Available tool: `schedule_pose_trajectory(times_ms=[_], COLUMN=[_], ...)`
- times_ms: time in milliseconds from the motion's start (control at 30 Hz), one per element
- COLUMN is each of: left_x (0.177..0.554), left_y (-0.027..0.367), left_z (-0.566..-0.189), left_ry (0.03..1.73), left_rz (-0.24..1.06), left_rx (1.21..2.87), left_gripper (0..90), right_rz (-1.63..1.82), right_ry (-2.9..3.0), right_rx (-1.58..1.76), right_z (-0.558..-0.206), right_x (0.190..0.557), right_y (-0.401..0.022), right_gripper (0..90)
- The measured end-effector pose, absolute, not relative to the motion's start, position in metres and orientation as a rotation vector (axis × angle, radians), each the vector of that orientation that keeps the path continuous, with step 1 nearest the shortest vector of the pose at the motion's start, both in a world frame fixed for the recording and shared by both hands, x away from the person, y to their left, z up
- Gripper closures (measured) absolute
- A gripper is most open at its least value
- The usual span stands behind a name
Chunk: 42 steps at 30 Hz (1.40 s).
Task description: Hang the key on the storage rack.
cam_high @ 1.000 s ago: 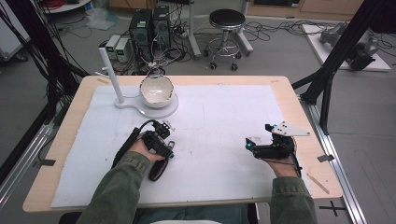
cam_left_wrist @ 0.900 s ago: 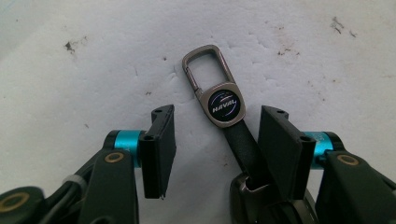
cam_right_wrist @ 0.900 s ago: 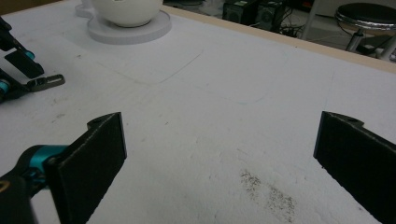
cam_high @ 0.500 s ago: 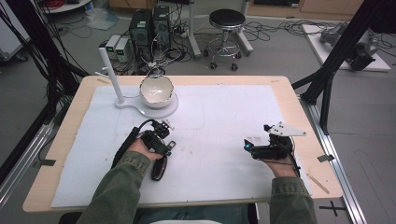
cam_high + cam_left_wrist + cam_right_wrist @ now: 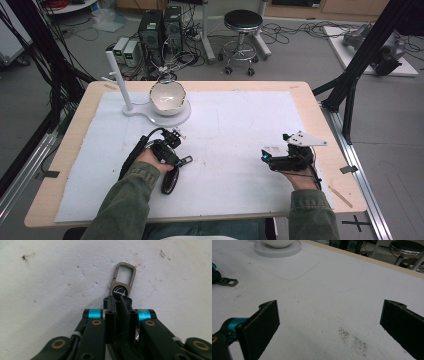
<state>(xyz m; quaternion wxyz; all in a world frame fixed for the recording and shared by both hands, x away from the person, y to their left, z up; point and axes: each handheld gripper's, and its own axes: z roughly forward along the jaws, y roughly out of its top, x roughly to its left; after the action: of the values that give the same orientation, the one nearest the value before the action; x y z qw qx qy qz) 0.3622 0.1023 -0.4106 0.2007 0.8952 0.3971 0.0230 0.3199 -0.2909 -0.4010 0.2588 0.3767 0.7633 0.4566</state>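
Since 1 s ago, right claw [image 5: 266,156] edged slightly left. It's spread wide, empty, over bench mat [image 5: 329,290]. Left claw [image 5: 119,300] pinches key fob [image 5: 122,282].

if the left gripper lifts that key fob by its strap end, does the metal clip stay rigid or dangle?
Likely dangles: the metal clip seems hinged to the key fob by a round joint, past the left gripper, whose jaws stand closed on it. The clip itself looks stiff. It lies flat on the white mat, so rolling seems unlikely.

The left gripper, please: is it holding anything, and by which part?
The left gripper is shut on a grey metal key-ring clip, held below its round black badge; the clasp loop sticks out beyond the jaws.
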Motion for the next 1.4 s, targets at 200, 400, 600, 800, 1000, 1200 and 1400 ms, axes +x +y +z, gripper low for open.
schedule_pose_trajectory(times_ms=[200,400,600,800,1000,1200,1400], left_x=[0.365,0.365,0.364,0.364,0.362,0.364,0.364], left_y=[0.106,0.106,0.108,0.113,0.118,0.127,0.133], left_z=[-0.411,-0.41,-0.404,-0.394,-0.382,-0.371,-0.358], left_ry=[1.091,1.078,1.066,1.04,1.019,1.018,0.997], left_rz=[0.027,0.019,-0.001,-0.018,-0.005,0.003,-0.005], left_rx=[2.495,2.494,2.477,2.449,2.409,2.386,2.355], left_gripper=[87.0,87.4,87.4,87.3,87.3,87.3,87.3], right_rz=[1.234,1.235,1.235,1.236,1.236,1.24,1.238], right_ry=[2.07,2.069,2.07,2.071,2.07,2.071,2.079], right_rx=[1.027,1.03,1.028,1.029,1.026,1.031,1.023], right_z=[-0.401,-0.401,-0.401,-0.401,-0.401,-0.401,-0.402], right_x=[0.319,0.319,0.319,0.319,0.319,0.319,0.32], right_y=[-0.291,-0.291,-0.291,-0.291,-0.291,-0.291,-0.291], right_gripper=[1.5,1.5,1.5,1.5,1.5,1.5,1.5])
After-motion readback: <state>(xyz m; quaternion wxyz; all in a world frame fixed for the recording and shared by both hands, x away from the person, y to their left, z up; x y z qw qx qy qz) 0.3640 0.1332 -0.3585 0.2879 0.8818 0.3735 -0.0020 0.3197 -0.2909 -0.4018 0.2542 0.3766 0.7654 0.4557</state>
